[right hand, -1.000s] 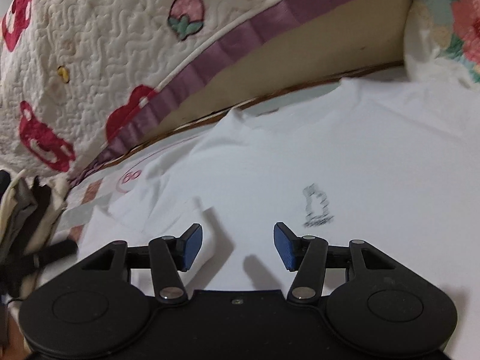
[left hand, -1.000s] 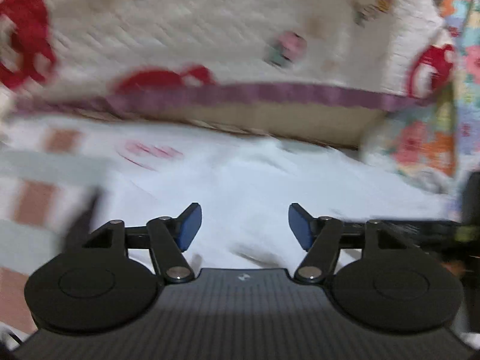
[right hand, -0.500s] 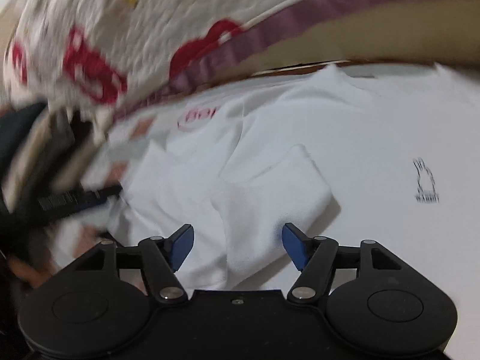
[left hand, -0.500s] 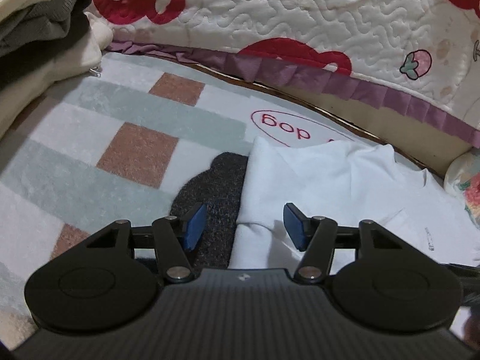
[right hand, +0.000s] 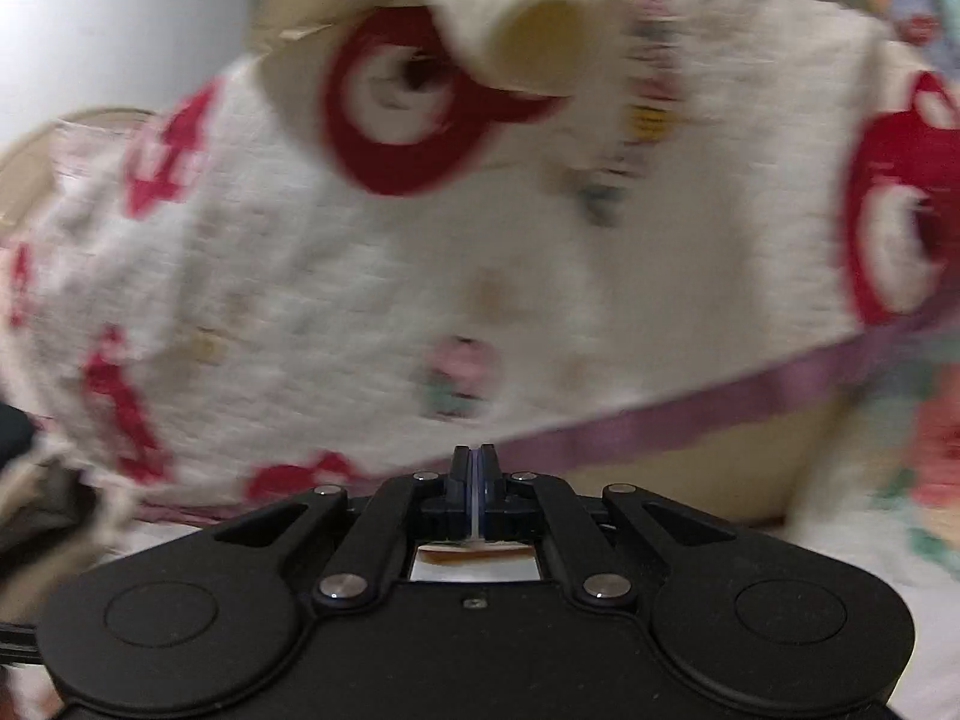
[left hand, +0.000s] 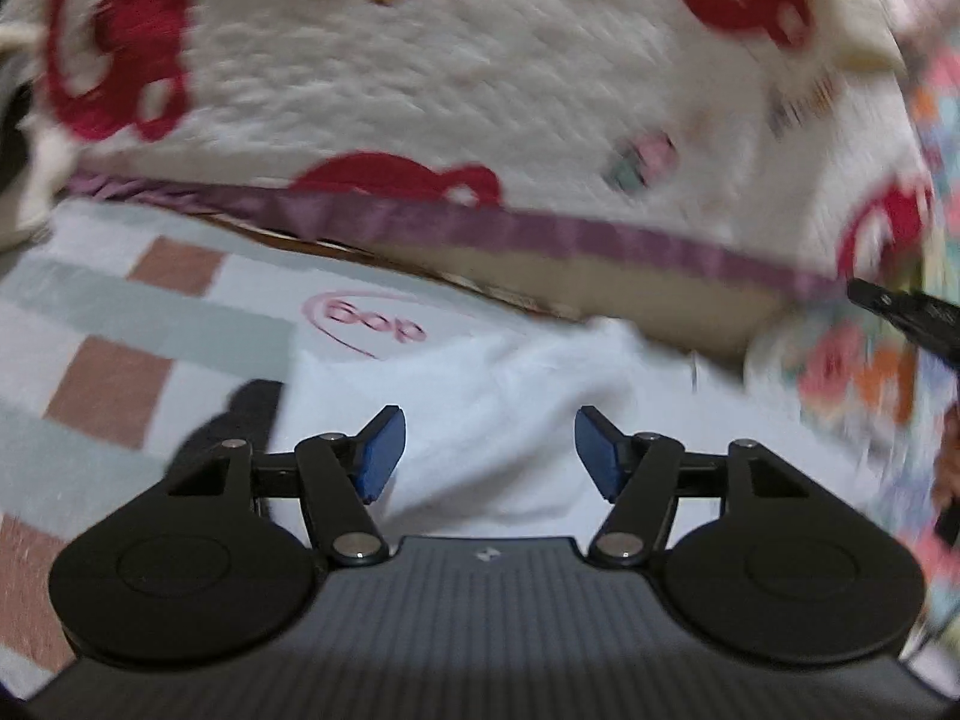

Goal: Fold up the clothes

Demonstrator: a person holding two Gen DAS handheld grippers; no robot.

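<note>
Left hand-held gripper (left hand: 489, 450) hovers with its blue pads spread wide over the white garment (left hand: 480, 384), which lies on a checked rug (left hand: 120, 324) beside a quilted bedspread (left hand: 420, 90). Right hand-held gripper (right hand: 475, 468) has its pads pressed together with a thin pale sliver between them; whether that is cloth I cannot tell.

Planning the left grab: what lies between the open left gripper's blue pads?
In the left wrist view, only the white cotton garment lies between the left gripper pads; nothing else.
</note>
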